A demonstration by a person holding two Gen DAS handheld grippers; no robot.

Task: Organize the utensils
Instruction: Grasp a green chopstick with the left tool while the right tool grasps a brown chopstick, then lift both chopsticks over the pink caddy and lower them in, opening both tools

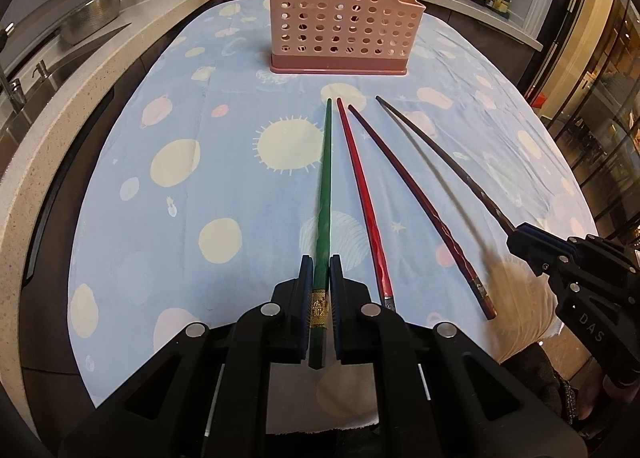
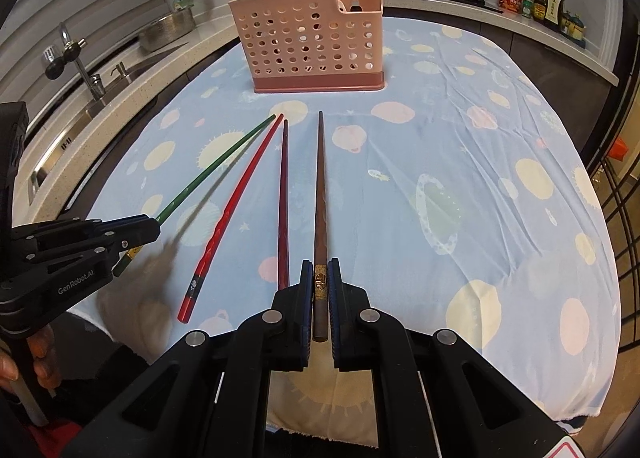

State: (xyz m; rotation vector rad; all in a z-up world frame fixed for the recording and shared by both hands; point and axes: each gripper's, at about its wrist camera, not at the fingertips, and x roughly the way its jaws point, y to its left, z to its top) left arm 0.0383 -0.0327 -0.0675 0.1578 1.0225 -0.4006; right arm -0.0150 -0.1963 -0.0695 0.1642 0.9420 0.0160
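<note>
Pink perforated holder (image 2: 316,38) holds several chopsticks; left claw (image 1: 319,270) clamps a green chopstick (image 1: 325,162), right claw (image 2: 320,274) a brown chopstick (image 2: 320,186).

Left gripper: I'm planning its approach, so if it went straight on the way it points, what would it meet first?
Probably the pink utensil holder, roughly dead ahead; only bare tablecloth lies between. The green chopstick it holds would touch first, though depth is unclear.

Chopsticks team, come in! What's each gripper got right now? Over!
Left gripper shut on green chopstick. Right gripper shut on dark brown chopstick. Red chopstick and maroon chopstick lying on tablecloth. Path to pink perforated plastic holder open.
</note>
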